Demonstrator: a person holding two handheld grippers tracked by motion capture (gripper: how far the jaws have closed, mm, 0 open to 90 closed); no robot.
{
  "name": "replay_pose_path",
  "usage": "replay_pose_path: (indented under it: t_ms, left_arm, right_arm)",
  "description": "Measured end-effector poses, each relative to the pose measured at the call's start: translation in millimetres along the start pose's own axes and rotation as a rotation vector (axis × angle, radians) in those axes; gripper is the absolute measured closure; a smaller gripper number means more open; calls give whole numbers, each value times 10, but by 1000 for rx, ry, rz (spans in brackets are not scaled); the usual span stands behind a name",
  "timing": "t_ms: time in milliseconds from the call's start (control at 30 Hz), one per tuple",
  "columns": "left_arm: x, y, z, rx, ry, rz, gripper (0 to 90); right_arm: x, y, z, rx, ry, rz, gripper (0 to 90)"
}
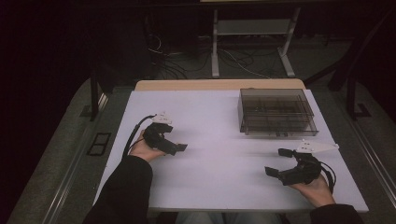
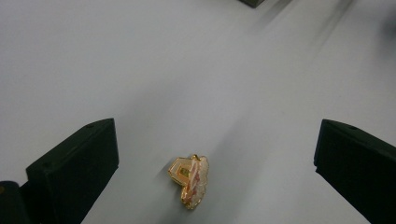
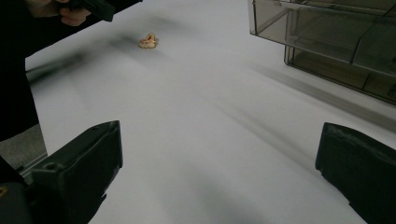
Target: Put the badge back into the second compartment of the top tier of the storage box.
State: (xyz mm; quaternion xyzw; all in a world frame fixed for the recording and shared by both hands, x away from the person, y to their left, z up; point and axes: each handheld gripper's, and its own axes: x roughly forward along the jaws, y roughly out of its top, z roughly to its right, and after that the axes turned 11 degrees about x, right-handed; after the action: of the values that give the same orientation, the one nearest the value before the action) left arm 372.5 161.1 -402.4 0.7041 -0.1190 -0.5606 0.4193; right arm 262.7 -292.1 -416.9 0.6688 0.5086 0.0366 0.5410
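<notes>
My left hand-held gripper (image 2: 215,158), jaws spread wide, straddles the small gold clip (image 2: 190,181) at lower centre on the worktop (image 2: 187,70); I should lower squarely, centring it before closing.

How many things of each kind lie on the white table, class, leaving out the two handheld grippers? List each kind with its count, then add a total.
Small gold-and-pink clip: 1
Smoky clear plastic organiser box: 1
Total: 2
</notes>
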Motion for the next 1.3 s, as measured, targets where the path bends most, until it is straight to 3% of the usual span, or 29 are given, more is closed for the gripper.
replay_pose_path:
  t_ms: [400, 833, 1000, 1133, 1300]
  left_arm:
    - [107, -71, -114, -15, -10, -31, 0]
    - [222, -165, -220, -57, -66, -54, 3]
    - [239, -183, -232, -60, -80, -56, 120]
    - [257, -210, -254, -74, -114, -72, 205]
    - [283, -244, -278, -80, -117, -71, 292]
  right_arm:
    - [3, -1, 2, 1, 3, -4, 0]
    - [4, -2, 5, 5, 5, -5, 0]
    - [7, -3, 7, 6, 7, -2, 0]
    - [0, -2, 9, 6, 6, -3, 0]
    - [-2, -2, 15, 9, 2, -1, 0]
